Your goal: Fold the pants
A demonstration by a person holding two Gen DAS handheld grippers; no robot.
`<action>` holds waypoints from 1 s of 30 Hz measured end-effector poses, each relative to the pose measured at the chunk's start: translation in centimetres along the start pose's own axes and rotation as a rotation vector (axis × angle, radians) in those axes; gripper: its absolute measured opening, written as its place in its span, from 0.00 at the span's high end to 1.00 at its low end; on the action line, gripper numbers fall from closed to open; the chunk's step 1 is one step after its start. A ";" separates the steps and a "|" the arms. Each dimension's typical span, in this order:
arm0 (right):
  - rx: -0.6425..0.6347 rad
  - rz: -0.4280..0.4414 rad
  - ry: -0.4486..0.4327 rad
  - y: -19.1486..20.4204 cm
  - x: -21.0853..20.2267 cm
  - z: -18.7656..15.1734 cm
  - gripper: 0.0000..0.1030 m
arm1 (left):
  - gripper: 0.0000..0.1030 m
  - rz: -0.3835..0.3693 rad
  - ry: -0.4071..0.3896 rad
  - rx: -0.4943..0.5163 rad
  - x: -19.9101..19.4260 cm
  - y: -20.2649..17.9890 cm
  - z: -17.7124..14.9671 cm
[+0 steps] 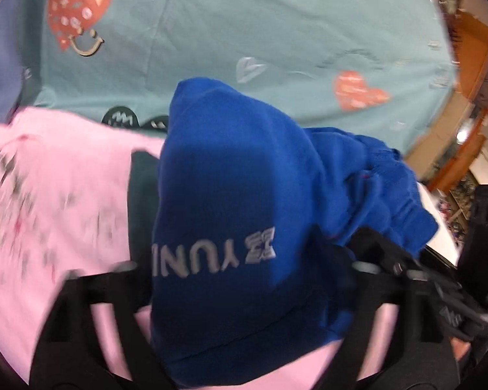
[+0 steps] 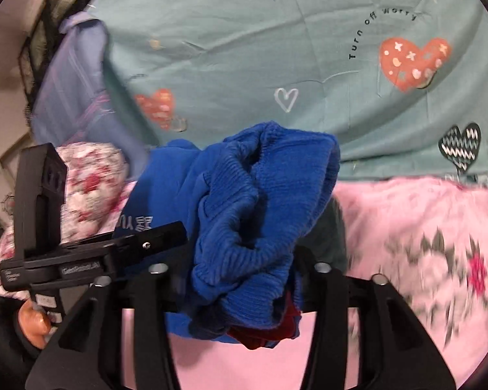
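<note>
Jaws on the left gripper (image 1: 244, 266) stand wide apart, and those on the right gripper (image 2: 239, 268) stand partly apart. The blue pants (image 1: 231, 178) sit bunched between both pairs, and the pads do not look pressed into the cloth, though blur makes that hard to swear to. The bundle sits over the pink blanket (image 1: 65, 178) at the near edge of the bed, with the teal sheet (image 1: 244, 16) stretching away on the far side. It is a lump, not a fold. The ribbed waistband (image 2: 270, 169) is crumpled on the right, the grey lettering (image 1: 218, 256) faces the left gripper upside down, and something red (image 2: 266, 331) shows underneath. I would say folding has barely started, and the job now is to get the pants flat. That calls for carrying them to the open sheet farther off, not the rumpled blanket. Each gripper should pinch one corner of the waistband, only a single layer thick. Then draw the corners apart to left and right so the legs fall straight before any crease is made. Grabbing the whole wad would only lock the twist in.
</note>
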State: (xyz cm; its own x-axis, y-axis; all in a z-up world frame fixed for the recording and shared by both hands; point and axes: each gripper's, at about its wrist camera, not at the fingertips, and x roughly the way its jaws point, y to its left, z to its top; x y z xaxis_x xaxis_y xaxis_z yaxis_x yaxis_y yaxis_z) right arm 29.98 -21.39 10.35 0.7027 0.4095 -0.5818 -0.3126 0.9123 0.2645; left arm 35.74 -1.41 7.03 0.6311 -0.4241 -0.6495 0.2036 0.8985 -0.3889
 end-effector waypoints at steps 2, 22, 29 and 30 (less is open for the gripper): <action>0.019 -0.202 0.028 -2.5 4.8 0.0 0.36 | 0.02 0.182 0.083 0.002 5.1 3.1 0.8; -0.034 -0.227 -0.031 7.5 -20.4 -21.9 0.01 | 0.02 0.354 -0.096 0.180 -22.2 -6.2 -24.7; -0.058 -0.293 -0.117 8.9 -25.2 -25.3 0.01 | 0.02 0.462 -0.152 0.229 -26.9 -8.2 -29.7; -0.058 -0.300 -0.119 9.0 -25.5 -25.4 0.01 | 0.02 0.453 -0.152 0.220 -27.3 -8.1 -30.0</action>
State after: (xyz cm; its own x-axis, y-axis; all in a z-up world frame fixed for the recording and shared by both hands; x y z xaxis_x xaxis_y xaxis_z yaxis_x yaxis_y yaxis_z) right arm -7.02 -23.54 7.99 0.8379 0.1222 -0.5320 -0.1140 0.9923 0.0484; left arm -5.60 -0.52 8.31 0.7907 0.0192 -0.6119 0.0271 0.9974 0.0663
